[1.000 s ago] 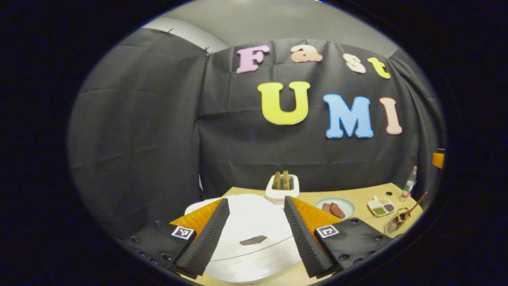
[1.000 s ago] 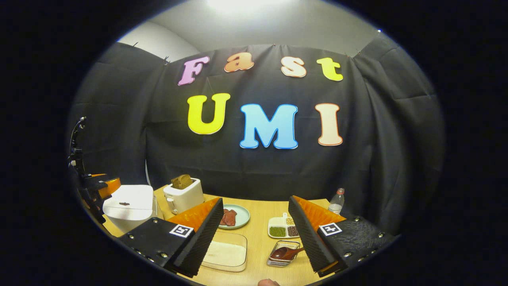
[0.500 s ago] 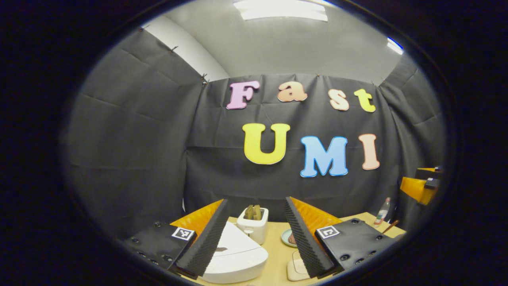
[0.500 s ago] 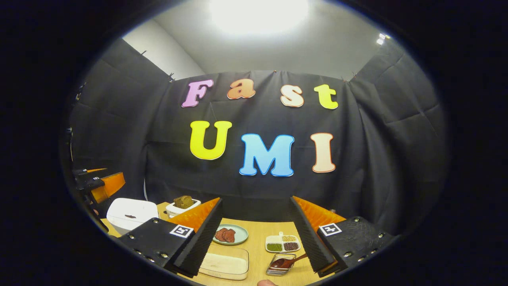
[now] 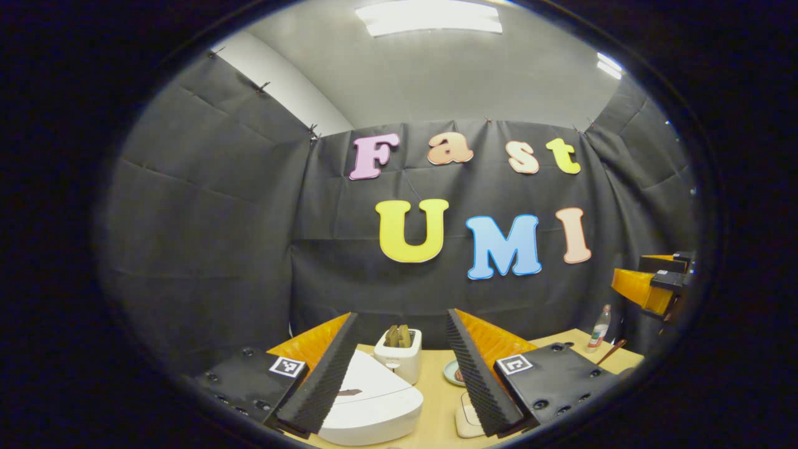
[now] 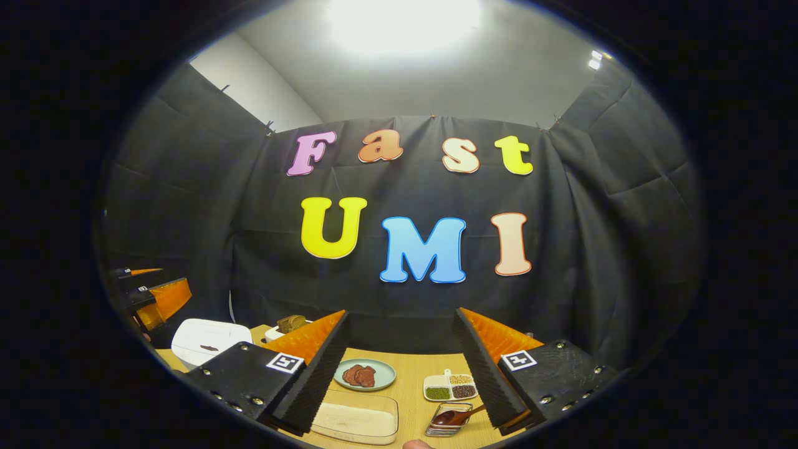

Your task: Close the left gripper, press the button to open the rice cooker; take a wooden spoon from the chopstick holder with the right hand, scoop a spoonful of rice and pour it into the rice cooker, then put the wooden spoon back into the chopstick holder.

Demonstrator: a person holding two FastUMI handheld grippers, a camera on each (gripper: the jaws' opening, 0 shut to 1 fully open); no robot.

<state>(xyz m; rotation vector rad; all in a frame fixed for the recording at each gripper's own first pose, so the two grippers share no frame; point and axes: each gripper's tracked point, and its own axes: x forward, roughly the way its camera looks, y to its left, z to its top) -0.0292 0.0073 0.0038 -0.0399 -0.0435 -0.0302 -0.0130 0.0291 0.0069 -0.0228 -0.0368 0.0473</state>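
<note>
The white rice cooker [image 5: 374, 405] sits low between my left gripper's fingers, lid down, with its dark button [image 5: 348, 393] on top. My left gripper [image 5: 400, 313] is open and holds nothing. In the right gripper view the cooker [image 6: 202, 340] stands at the far left, with the left gripper [image 6: 149, 296] above and beside it. My right gripper [image 6: 401, 312] is open and empty. Below it, the wooden spoon [image 6: 450, 416] lies in the wire chopstick holder [image 6: 436, 430]. A clear box of rice [image 6: 355, 421] rests near the front edge.
A white toaster [image 5: 399, 357] with bread stands behind the cooker. On the wooden table [image 6: 411, 368] are a plate of meat [image 6: 365, 375], a divided dish of beans [image 6: 450, 386] and a small bottle [image 5: 600, 327]. The right gripper [image 5: 651, 287] hangs at the far right.
Both views have tilted up, showing more wall and ceiling. My left gripper has drawn back from right over the cooker, which now sits lower and smaller. Both grippers stay open.
</note>
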